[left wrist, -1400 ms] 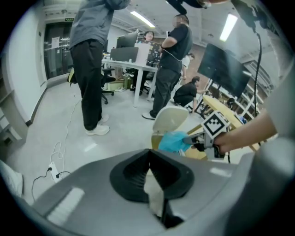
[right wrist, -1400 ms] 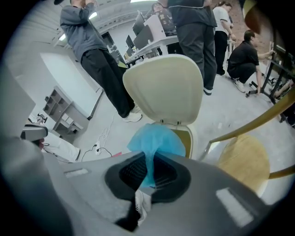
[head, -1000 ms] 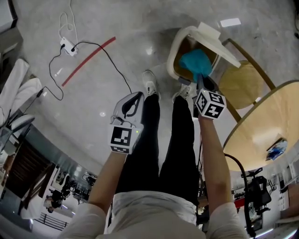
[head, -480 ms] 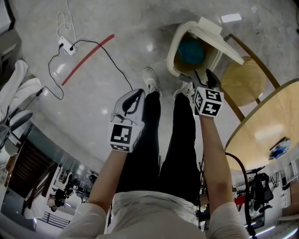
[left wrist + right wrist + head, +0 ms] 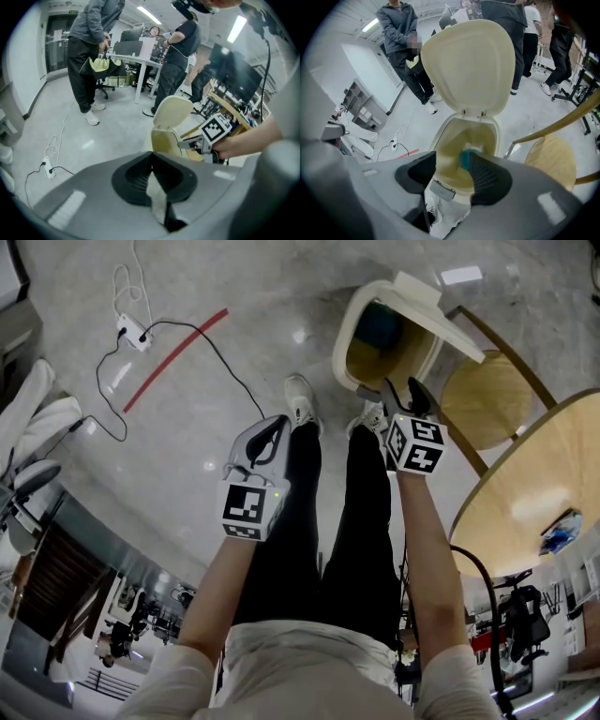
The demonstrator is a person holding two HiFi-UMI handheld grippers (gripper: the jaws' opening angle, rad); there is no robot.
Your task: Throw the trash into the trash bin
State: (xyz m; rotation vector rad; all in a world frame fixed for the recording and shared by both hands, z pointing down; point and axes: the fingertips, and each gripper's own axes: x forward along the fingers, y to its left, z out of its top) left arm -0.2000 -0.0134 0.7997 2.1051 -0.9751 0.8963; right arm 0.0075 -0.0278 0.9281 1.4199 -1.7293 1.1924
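My right gripper (image 5: 451,172) has just spread its jaws, empty, above the bin (image 5: 440,140); the trash (image 5: 466,159) is inside. I'd lift straight up, clear of the rim. The left gripper (image 5: 153,174) is pressed together on nothing.

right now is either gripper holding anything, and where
Nothing. The right gripper has just opened, empty, over the bin; the trash lies inside. The left gripper is shut, empty.

You stand on a glossy grey floor (image 5: 187,418), where a red strip (image 5: 175,360) lies near a white power strip (image 5: 134,332) and its black cable (image 5: 230,371). To your right are a round wooden table (image 5: 539,484) and a wooden stool (image 5: 487,399); long ceiling lights (image 5: 150,15) shine over a white desk (image 5: 139,60).
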